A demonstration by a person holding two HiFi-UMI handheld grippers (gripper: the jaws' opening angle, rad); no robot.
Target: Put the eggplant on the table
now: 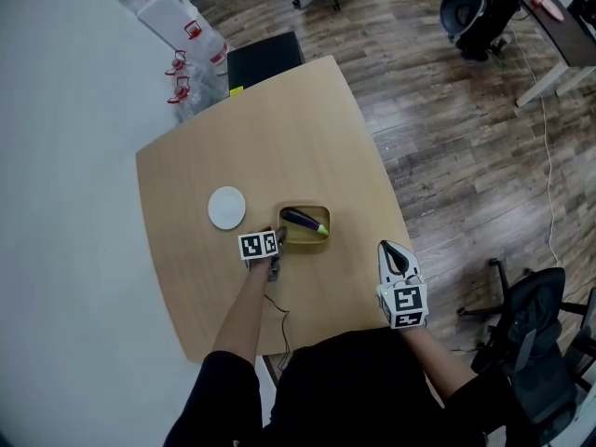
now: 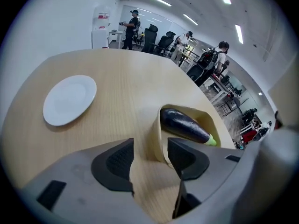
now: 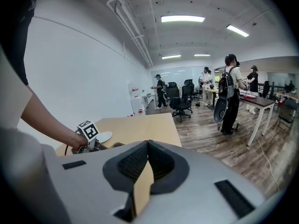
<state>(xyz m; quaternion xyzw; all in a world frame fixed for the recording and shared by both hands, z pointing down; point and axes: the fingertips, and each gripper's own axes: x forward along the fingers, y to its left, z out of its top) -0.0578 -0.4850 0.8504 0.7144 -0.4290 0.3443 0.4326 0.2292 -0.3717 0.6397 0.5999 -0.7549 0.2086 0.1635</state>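
Note:
A dark purple eggplant with a green stem end lies in a small tan wooden bowl near the middle of the table. My left gripper is at the bowl's left end and points steeply down. In the left gripper view the jaws of my left gripper stand open astride the bowl's near wall, and the eggplant lies just beyond. My right gripper hovers near the table's right edge, apart from the bowl. In the right gripper view my right gripper is shut and holds nothing.
A white plate lies left of the bowl. Clear plastic bins and a black box stand past the table's far corner. An office chair sits at the right, and several people stand in the room beyond.

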